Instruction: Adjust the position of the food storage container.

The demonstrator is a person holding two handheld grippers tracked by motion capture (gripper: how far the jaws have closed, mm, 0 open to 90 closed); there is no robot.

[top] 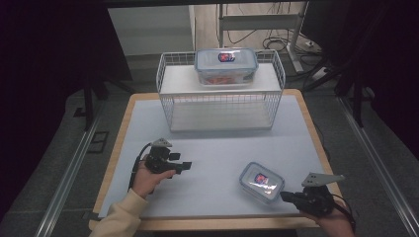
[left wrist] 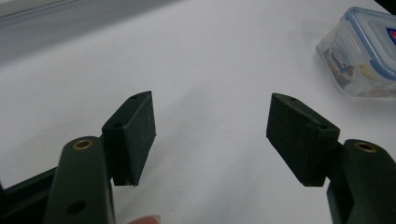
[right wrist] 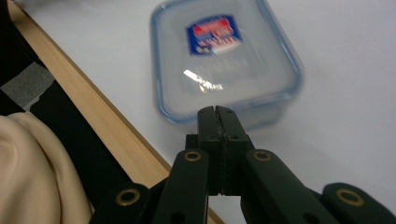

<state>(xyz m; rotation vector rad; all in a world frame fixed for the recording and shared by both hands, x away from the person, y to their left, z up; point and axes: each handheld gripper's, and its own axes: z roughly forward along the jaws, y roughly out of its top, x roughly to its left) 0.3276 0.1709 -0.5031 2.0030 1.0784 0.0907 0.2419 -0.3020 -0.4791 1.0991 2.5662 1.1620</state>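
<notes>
High view: your right gripper (top: pixel 285 196) sits just beside the small lidded container (top: pixel 262 181) near the bench's (top: pixel 217 148) front right; its long axis runs diagonally. A larger container (top: pixel 226 65) tops the wire rack (top: pixel 221 91). Left gripper view: your left gripper (left wrist: pixel 211 122) has jaws spread, empty. Right gripper view: jaws pressed together, tips at the container's near rim, label facing up.

I'm working in what looks like a lab or test room: dark curtains (top: pixel 49 74) around a lone table (top: pixel 217 148), loose cables (top: pixel 267 37) on the floor, metal floor rails (top: pixel 69 173) alongside.
</notes>
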